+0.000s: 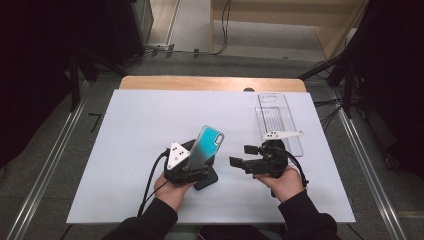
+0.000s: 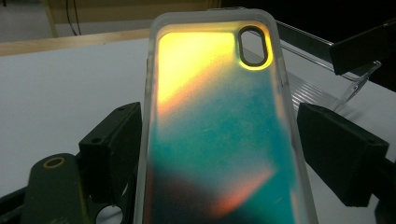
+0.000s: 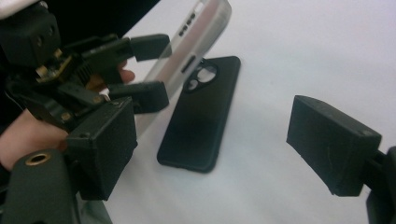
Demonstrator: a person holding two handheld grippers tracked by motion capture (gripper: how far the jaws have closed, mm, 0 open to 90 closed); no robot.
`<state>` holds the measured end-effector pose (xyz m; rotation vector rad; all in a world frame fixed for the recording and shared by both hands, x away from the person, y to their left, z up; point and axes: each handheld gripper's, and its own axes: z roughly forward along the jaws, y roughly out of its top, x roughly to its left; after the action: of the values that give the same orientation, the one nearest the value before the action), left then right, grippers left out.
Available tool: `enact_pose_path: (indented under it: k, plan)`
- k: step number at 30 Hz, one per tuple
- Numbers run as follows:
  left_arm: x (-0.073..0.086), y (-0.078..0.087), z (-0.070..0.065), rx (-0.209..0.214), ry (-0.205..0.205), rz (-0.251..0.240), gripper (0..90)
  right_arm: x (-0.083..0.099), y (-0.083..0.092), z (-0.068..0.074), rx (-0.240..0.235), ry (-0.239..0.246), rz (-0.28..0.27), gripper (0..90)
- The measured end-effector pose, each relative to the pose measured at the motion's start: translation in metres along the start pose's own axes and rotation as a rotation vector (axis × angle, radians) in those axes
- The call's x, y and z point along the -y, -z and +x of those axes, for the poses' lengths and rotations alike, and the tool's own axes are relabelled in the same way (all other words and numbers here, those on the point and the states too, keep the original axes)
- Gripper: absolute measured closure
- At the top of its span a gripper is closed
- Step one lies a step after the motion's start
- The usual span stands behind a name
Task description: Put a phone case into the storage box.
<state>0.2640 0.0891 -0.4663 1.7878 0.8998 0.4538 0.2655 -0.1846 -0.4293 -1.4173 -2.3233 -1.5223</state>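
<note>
Both hands low at near edge, grippers side by side, apart.
Left gripper (image 1: 196, 159) in left hand (image 1: 170, 191), jaws clamped on the edges of a phone case (image 1: 206, 146), holding it tilted up. Right gripper (image 1: 242, 156) in right hand (image 1: 287, 182), jaws spread wide, empty, pointing toward the left one. Dark sleeves on both forearms.

Even overhead light on the white table (image 1: 130, 150), dark surroundings, near jaws blurred.

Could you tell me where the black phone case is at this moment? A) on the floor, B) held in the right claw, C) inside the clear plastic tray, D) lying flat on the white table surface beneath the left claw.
D: the black phone case lies flat on the white table surface, while the left claw holds the iridescent case above it.
</note>
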Motion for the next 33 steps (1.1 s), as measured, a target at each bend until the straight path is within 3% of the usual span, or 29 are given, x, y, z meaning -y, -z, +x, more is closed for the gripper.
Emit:
enact_pose_path:
  k: [10, 16, 22, 27, 33]
  plan:
    - [0.002, -0.001, -0.006, -0.008, -0.020, -0.004, 17.1, -0.011, -0.014, 0.000, -0.010, -0.037, -0.007, 14.5]
    - [0.003, -0.003, -0.009, 0.014, -0.001, -0.009, 17.2, -0.017, -0.021, -0.006, -0.013, -0.074, -0.007, 14.8]
    - [0.003, -0.003, -0.013, 0.007, -0.005, -0.008, 17.1, -0.022, -0.031, -0.008, -0.005, -0.093, 0.006, 19.9]
    - [0.004, -0.003, -0.016, 0.003, 0.003, -0.006, 17.1, -0.024, -0.039, -0.012, -0.023, -0.143, 0.020, 24.9]
    - [0.004, -0.003, -0.017, 0.002, 0.004, 0.000, 17.1, -0.028, -0.045, -0.013, -0.028, -0.186, 0.014, 36.6]
